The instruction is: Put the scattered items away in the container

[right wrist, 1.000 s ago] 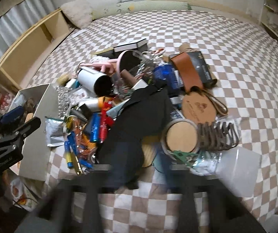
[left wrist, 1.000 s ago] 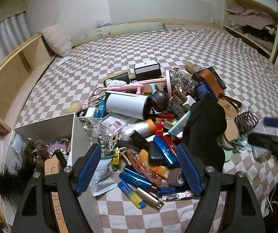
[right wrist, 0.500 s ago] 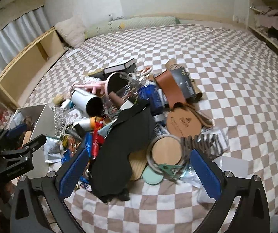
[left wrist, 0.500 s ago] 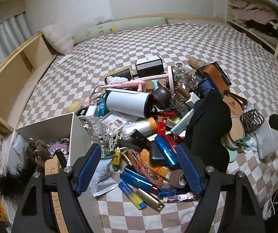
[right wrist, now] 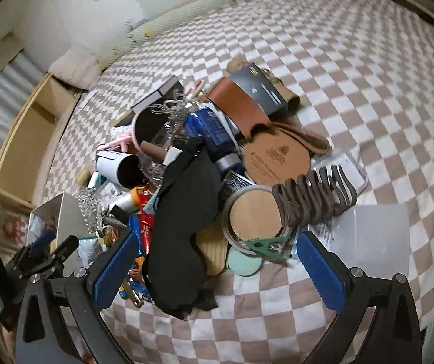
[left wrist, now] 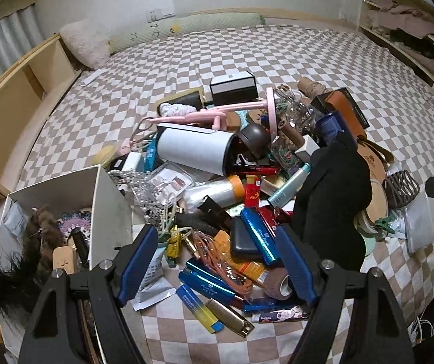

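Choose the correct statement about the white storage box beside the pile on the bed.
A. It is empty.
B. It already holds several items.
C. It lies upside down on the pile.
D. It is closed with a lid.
B: in the left wrist view the white box stands open-topped at the pile's left edge, with a crocheted mat and other items inside.

The left hand-held gripper [left wrist: 217, 265] had black angular arms, each with a triangular cut-out and round silver screws at the joints, ending in ribbed blue pads [left wrist: 138, 261]. The right hand-held gripper [right wrist: 217, 273] looked the same.
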`<act>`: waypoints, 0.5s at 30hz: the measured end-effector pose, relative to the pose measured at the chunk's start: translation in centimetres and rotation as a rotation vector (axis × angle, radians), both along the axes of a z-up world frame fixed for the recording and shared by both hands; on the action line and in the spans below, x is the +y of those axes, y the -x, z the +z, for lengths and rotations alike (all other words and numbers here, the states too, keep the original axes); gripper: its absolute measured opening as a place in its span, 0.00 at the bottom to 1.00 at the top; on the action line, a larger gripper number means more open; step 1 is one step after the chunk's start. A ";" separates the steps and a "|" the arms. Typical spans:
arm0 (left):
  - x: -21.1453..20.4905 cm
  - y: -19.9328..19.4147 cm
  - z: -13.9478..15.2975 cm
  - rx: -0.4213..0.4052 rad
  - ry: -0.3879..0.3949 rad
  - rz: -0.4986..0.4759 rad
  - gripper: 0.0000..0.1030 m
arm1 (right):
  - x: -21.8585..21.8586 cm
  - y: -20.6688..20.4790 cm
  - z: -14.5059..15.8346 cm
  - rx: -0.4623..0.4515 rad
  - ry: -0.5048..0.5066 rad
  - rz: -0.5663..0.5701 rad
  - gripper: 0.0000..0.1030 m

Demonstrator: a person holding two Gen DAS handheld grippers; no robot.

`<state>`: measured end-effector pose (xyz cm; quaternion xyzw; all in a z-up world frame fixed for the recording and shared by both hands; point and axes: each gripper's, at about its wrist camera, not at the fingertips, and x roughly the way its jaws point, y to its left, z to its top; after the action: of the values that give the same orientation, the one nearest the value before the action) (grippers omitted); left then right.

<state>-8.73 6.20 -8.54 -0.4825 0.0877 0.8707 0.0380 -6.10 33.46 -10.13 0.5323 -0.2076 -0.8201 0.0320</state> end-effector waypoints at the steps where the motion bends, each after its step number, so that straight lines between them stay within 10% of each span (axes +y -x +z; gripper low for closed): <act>1: 0.2 0.1 -0.1 -0.002 0.001 -0.004 0.78 | 0.1 0.1 -0.3 -0.020 -0.005 -0.003 1.00; 11: 1.5 0.7 -0.5 -0.011 -0.005 -0.044 0.78 | 0.9 0.4 -1.2 -0.071 -0.015 -0.063 1.00; 15: 1.7 0.9 -0.8 -0.016 0.005 -0.054 0.78 | 0.0 0.7 0.6 -0.014 -0.179 -0.082 1.00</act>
<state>-9.61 7.91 -9.37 -0.4868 0.1026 0.8653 0.0610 -6.80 33.49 -9.57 0.5297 -0.1553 -0.8323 -0.0508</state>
